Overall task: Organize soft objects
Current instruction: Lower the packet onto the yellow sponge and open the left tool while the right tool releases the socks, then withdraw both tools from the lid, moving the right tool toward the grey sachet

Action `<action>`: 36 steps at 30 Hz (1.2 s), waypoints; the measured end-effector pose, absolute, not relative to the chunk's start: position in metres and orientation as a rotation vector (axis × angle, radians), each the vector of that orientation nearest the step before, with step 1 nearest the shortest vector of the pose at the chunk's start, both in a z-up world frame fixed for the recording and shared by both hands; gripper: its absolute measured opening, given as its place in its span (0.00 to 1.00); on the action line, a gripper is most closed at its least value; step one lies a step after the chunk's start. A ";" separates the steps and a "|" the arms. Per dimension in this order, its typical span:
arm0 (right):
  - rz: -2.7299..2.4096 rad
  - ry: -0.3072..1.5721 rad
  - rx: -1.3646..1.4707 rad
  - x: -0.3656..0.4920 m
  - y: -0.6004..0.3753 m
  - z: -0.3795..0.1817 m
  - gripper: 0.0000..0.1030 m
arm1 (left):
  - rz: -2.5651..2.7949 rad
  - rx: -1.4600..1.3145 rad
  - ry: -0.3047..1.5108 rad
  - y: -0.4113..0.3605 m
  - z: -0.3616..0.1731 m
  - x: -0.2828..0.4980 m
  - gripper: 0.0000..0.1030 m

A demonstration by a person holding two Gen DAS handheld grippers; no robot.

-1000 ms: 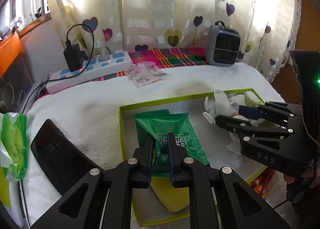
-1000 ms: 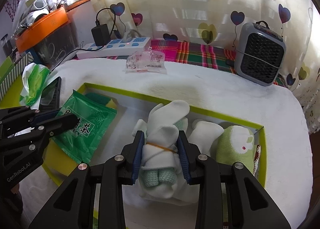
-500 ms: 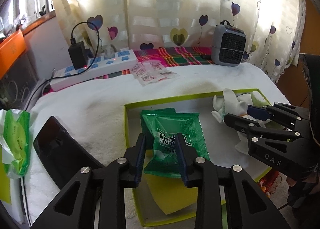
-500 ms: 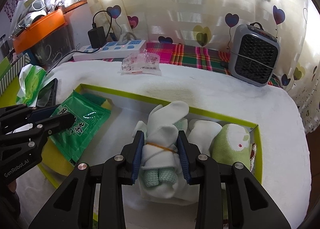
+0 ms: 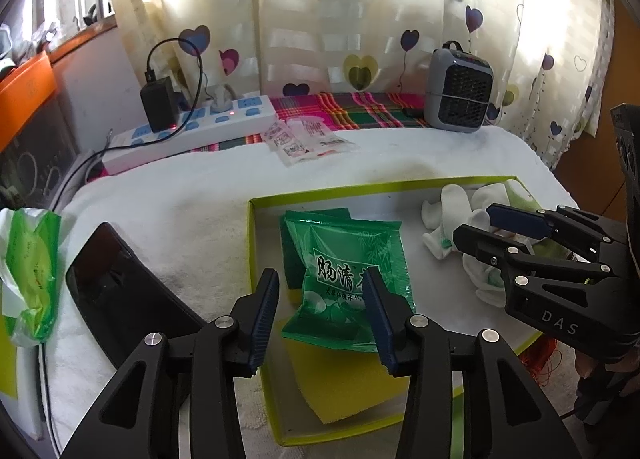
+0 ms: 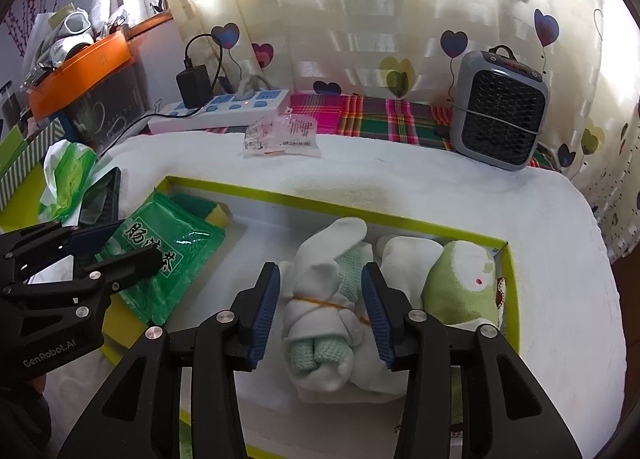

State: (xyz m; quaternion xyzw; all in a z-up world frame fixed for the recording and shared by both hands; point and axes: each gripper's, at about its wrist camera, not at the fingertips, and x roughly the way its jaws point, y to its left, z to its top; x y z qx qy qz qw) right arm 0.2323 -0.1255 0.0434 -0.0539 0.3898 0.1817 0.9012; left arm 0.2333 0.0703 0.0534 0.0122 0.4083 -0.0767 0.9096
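White terry towelling covers the tabletop (image 6: 460, 195), on which lies a shallow, lime-green-rimmed cardboard box (image 6: 320, 203). At the box's left end a glossy green foil packet printed with white characters (image 5: 344, 279) rests flat over a yellow sponge (image 5: 340, 383). The left gripper (image 5: 320, 311) is opening; the packet's near edge lies between its blue-padded fingers (image 5: 264, 315), which stand clear of it. Toward the box's right end lies a white sock bundle bound with an orange rubber band (image 6: 320, 307), mint-green knit showing at its near end. The right gripper (image 6: 318, 313) is also opening, its pads flanking the bundle without pressing it. Just right of the bundle sit a second white roll (image 6: 408, 255) and a pale green rolled cloth (image 6: 460, 287). Near the tabletop's far edge lie clear plastic sachets (image 6: 282, 135).
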 end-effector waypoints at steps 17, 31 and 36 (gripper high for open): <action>0.378 0.766 -0.081 0.219 -0.132 0.055 0.50 | -0.158 0.026 0.828 0.066 0.062 0.220 0.52; 0.375 0.743 -0.059 0.196 -0.139 0.063 0.50 | -0.156 0.024 0.806 0.064 0.073 0.194 0.52; 0.377 0.736 -0.056 0.188 -0.140 0.066 0.50 | -0.159 0.025 0.801 0.062 0.076 0.183 0.53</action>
